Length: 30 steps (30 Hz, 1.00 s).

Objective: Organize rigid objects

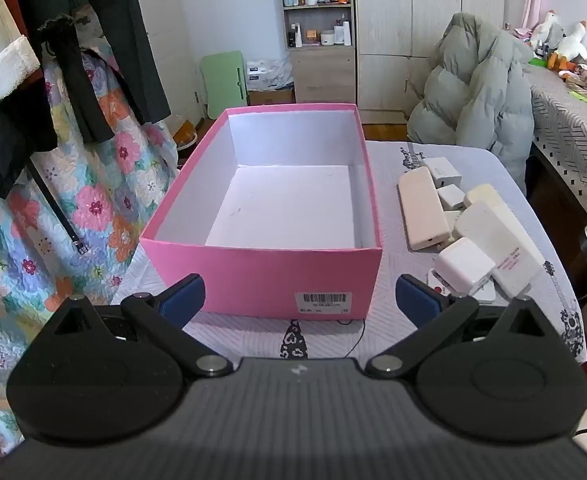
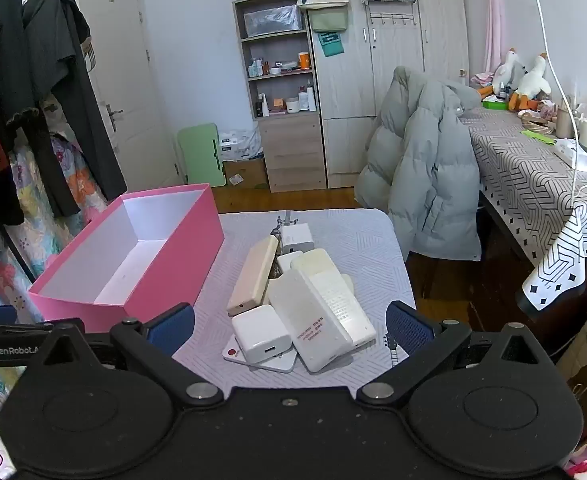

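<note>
Pink cardboard, that's basically my whole left view right now: the shoe box [image 1: 261, 216] sits dead centre of the frame with its white inside showing and nothing in it as far as I can see. So progress-wise I'd call this square one. Nothing's sorted yet, everything is left to do.

The stuff to organize is a pile of chargers and power banks [image 2: 297, 300] heaped on the white quilted table cover [image 2: 349, 236], middle of the right view, just beside the box on its right side. The closest bits are a white square charger [image 2: 261, 334] lower centre, a long white power bank [image 2: 311, 318] lying across the heap, and a beige power bank [image 2: 253, 280] along the pile's left edge. A couple more white plugs sit at the far end; some pieces are buried so I can't count them.

My left gripper [image 1: 299, 300] is spread wide and holding nothing, pointed square at the box's near wall with the barcode label. My right gripper [image 2: 289, 326] is equally wide apart and unloaded, hovering low in front of the pile, with the square charger roughly between the blue pads [image 2: 171, 326].
</note>
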Tool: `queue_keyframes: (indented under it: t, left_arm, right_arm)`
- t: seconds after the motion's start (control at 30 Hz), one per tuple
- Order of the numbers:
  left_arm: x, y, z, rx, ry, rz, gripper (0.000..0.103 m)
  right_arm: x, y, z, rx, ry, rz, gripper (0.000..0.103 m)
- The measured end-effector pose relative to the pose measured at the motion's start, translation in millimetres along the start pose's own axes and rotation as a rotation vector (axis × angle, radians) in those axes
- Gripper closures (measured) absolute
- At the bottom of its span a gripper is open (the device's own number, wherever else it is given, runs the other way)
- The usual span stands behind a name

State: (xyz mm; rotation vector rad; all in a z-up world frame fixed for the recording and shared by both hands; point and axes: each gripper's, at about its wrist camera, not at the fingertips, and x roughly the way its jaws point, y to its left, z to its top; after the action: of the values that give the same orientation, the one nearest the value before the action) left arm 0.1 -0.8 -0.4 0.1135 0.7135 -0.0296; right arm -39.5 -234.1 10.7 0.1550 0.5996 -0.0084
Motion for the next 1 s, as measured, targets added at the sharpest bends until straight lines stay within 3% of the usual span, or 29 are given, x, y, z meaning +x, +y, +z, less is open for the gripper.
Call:
queue_keyframes:
  t: [0.23,1.0]
  left_arm:
    - [0.8,-8.3,3.6,0.003,0.031,-0.03,0.0]
    - [1.1,-9.4,-2.5,0.004,0.02,-0.043,0.0]
  right_arm:
    - [0.0,-2.2,-0.1,0.002,0.003,0.001,0.0]
    - [4.3,-11.2,-3.3,-0.004,0.024,-0.03,0.0]
